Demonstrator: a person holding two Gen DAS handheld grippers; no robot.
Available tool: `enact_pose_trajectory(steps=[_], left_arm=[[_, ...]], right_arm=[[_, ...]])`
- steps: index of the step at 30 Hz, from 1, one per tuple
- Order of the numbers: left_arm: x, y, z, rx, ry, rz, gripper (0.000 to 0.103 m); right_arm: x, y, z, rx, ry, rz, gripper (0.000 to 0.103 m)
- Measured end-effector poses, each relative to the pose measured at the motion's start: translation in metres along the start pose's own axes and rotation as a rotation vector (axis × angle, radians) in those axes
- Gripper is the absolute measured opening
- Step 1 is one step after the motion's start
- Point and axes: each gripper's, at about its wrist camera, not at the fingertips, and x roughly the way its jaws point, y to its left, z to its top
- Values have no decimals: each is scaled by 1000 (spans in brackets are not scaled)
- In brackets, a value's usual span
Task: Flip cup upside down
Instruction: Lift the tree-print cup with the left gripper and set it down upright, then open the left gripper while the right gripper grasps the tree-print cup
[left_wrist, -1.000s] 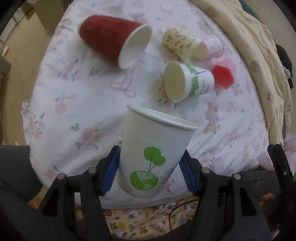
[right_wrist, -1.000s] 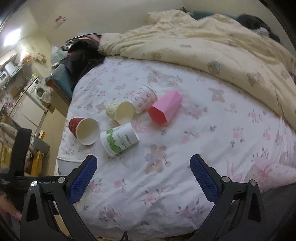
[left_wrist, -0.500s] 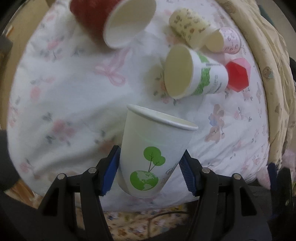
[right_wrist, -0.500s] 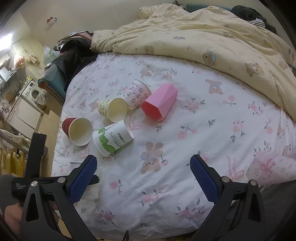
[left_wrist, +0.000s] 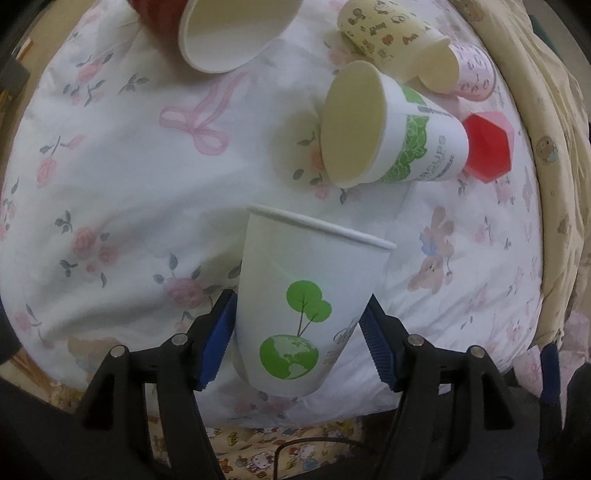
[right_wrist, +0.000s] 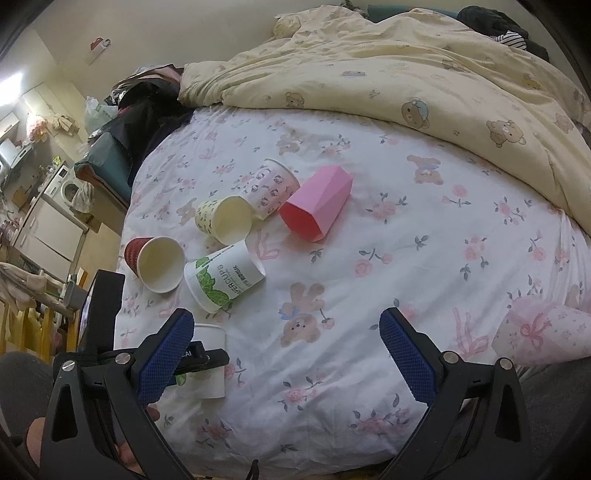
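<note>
My left gripper (left_wrist: 297, 345) is shut on a white paper cup with a green tree and globe print (left_wrist: 306, 306). The cup stands upright between the blue pads, mouth up, low over the floral bed sheet (left_wrist: 122, 206). The same cup (right_wrist: 208, 363) and the left gripper (right_wrist: 184, 360) show at the lower left of the right wrist view. My right gripper (right_wrist: 286, 360) is open and empty above the sheet (right_wrist: 388, 266).
Several cups lie on their sides ahead: a red one (left_wrist: 221, 33), a white and green one (left_wrist: 388, 125), a yellow patterned one (left_wrist: 391, 37), a pink patterned one (right_wrist: 271, 186), a pink faceted tumbler (right_wrist: 317, 203). A cream bear quilt (right_wrist: 406, 66) covers the far bed.
My left gripper has moved forward over the bed with the cup still in it, so the lying cups look nearer. In the right wrist view the held cup has come into sight.
</note>
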Motion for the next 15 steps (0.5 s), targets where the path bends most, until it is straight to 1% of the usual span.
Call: enact_pose_trajectory(steps=[1, 3, 8, 15], left_arm=[[0, 0, 0, 2, 0, 3, 81], [-5, -2, -3, 17, -14, 3, 91], [-20, -11, -9, 76, -30, -13, 93], [-56, -10, -11, 157, -89, -24, 93]], right_arm=[[0, 1, 0, 0, 0, 0, 103], [0, 3, 0, -3, -1, 0, 103], [2, 3, 0, -5, 3, -3, 103], [1, 5, 0, -13, 0, -7, 103]])
